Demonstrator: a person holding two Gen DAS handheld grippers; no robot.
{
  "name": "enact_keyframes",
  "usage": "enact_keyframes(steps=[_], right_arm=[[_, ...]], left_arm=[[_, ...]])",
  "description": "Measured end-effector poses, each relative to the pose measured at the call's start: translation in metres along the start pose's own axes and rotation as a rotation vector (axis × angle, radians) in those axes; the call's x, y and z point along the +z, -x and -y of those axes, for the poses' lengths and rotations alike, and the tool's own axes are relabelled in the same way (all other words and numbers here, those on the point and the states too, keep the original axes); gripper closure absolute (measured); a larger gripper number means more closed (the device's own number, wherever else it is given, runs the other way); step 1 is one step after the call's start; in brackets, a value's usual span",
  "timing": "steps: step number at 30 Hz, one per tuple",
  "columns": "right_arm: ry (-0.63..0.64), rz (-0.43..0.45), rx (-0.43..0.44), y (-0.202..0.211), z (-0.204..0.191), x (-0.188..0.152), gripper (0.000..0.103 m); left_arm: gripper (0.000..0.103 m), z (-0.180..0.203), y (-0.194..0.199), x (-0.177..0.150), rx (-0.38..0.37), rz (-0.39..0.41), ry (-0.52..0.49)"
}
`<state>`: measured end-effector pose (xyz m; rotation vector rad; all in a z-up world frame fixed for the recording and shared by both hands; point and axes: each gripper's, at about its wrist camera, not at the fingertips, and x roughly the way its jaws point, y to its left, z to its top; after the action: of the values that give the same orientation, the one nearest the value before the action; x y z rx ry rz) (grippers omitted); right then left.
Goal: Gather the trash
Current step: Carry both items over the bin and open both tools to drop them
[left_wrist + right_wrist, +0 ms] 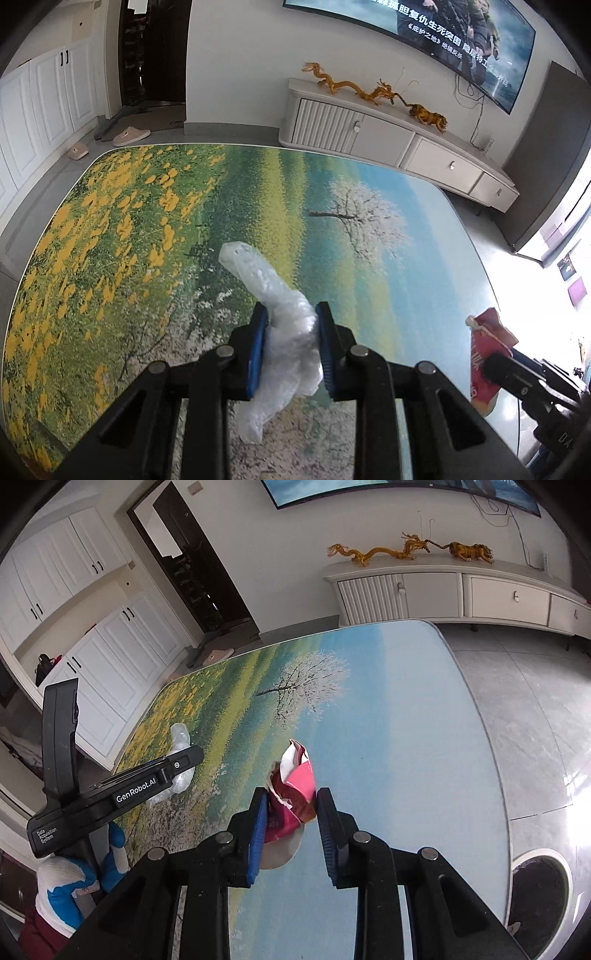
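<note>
- Ahead of my two loaded grippers the table [147, 229] lies bare, free to cross.
- Beyond its far edge the TV cabinet [388, 144] blocks passage.

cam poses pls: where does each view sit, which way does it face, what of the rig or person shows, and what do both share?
Left wrist: on left gripper, angled down over the printed table; its jaws pinch a clear plastic bag.
Right wrist: on right gripper, angled down likewise; its jaws pinch a red wrapper; gloved hand shows.
Shared: table, TV cabinet, both trash pieces, the other gripper.
</note>
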<state>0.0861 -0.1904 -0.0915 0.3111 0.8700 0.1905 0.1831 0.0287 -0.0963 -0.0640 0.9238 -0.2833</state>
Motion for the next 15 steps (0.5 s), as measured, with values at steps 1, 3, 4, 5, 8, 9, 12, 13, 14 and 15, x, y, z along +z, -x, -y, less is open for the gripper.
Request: enact_keyframes(steps=[1,3,4,5,8,9,12,13,14,15], right_arm=[[-0.002,0.014,-0.005,0.009,0.003,-0.004,0.078],[-0.010,0.040,-0.023,0.024,0.007,-0.013,0.078],[-0.015,0.053,-0.029,0.032,0.011,-0.017,0.078],[-0.024,0.064,-0.038,0.040,0.015,-0.021,0.078],[-0.051,0.100,-0.075,0.061,0.029,-0.032,0.078],[-0.063,0.111,-0.085,0.067,0.034,-0.035,0.078],[-0.099,0.147,-0.123,0.089,0.051,-0.046,0.078],[-0.110,0.159,-0.136,0.100,0.056,-0.050,0.078],[-0.122,0.170,-0.149,0.107,0.063,-0.054,0.078],[-0.134,0.181,-0.164,0.114,0.069,-0.057,0.078]], left_arm=[[0.079,0.005,0.007,-0.004,-0.006,0.010,-0.010],[0.079,0.015,0.020,-0.012,-0.022,0.029,-0.031],[0.079,0.022,0.027,-0.015,-0.032,0.037,-0.045],[0.079,0.030,0.034,-0.019,-0.041,0.047,-0.062],[0.079,0.055,0.053,-0.027,-0.065,0.078,-0.119],[0.079,0.064,0.059,-0.029,-0.075,0.085,-0.136],[0.079,0.092,0.074,-0.036,-0.109,0.109,-0.184],[0.079,0.102,0.078,-0.039,-0.120,0.116,-0.201],[0.079,0.112,0.082,-0.041,-0.132,0.121,-0.217],[0.079,0.122,0.086,-0.043,-0.144,0.125,-0.234]])
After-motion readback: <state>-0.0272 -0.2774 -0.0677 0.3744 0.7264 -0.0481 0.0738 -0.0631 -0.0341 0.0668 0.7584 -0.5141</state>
